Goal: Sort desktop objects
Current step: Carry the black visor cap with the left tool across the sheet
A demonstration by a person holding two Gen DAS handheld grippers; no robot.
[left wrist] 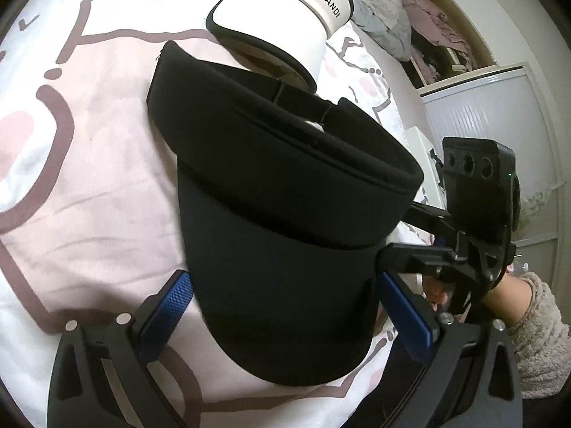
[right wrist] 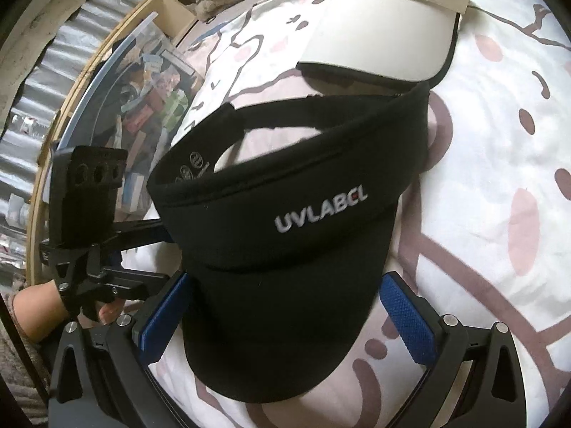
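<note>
Brim of the black visor (right wrist: 285,285) sits between both spread tools, left tool (left wrist: 282,306) and right tool (right wrist: 289,303), neither clamping it; white visor (right wrist: 385,42) lies beyond.

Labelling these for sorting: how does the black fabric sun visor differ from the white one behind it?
The black fabric sun visor reads UVLABCL; the white sun visor reads MENGLANDI. The black one lies nearer, its brim between both grippers' open jaws; the white one lies beyond them, untouched, its brim dark-edged. Both are open-topped visors resting on the patterned bedsheet.
</note>
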